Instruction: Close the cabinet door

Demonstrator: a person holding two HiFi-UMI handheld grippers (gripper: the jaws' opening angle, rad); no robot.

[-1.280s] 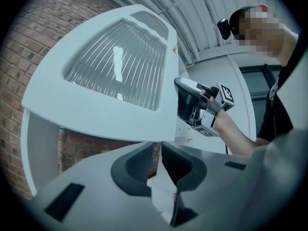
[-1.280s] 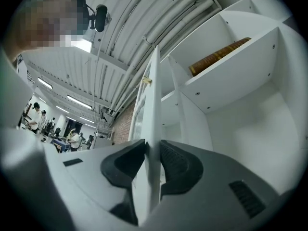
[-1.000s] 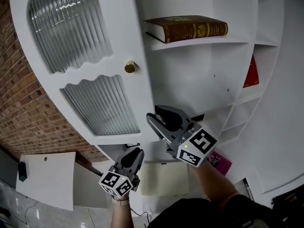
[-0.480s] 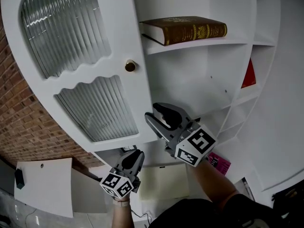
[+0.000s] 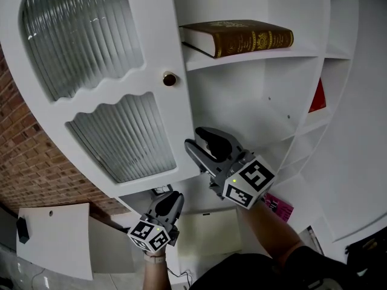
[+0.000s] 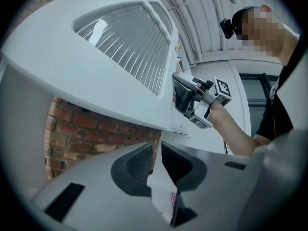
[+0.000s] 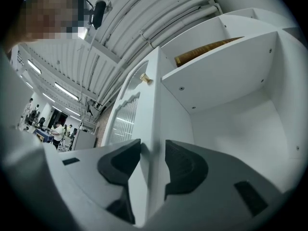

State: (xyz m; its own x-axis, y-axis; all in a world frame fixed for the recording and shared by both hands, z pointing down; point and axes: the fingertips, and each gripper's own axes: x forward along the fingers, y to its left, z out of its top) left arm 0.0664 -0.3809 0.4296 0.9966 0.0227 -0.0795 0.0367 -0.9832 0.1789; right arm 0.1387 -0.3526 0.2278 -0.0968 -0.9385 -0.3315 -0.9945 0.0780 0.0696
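Observation:
The white cabinet door (image 5: 121, 71) with ribbed glass panels and a brass knob (image 5: 169, 78) stands partly open at the left of the cabinet. My right gripper (image 5: 198, 142) straddles the door's free edge below the knob. Its jaws are opening, with the edge (image 7: 154, 105) between them and a gap at the right pad. In the right gripper view the knob (image 7: 144, 79) shows higher up the door. My left gripper (image 5: 168, 198) hangs lower, beneath the door's bottom corner, its jaws almost together with nothing in them (image 6: 157, 148).
A brown book (image 5: 239, 36) lies on the upper shelf and a red book (image 5: 319, 92) stands in a right compartment. Something pink (image 5: 279, 207) lies on a lower shelf. A brick wall (image 5: 36, 162) runs behind the door, with a white board (image 5: 54, 240) below.
The door has swung a little toward the cabinet, with the knob shifting right and up. The right gripper's jaws have widened around the door edge. The left gripper has sunk slightly.

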